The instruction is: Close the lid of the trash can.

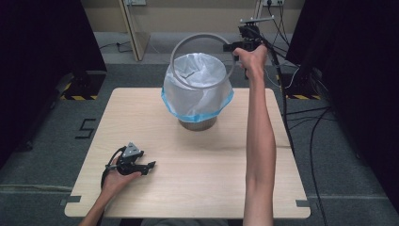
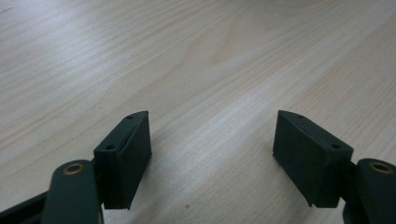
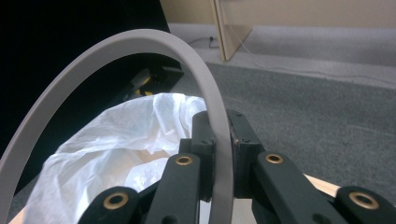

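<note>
Ring point(image 1: 203, 61), grey and thin, hangs tilted above the bin point(image 1: 197, 92), pinched at its right edge by the right gripper point(image 1: 234, 47), whose jaws are clamped tight on the band. The bag point(image 1: 202, 101) is folded over the bin's rim directly beneath, so the ring must level out and drop straight down. Left gripper point(image 1: 149, 165) rests wide open and empty on the table point(image 1: 211, 179), well apart, with open room all round.

one grey ring point(image 1: 203, 61); one lined bin point(image 1: 197, 94); two hand-held grippers, left hand-held gripper point(image 1: 151, 165), right hand-held gripper point(image 1: 227, 47)
</note>
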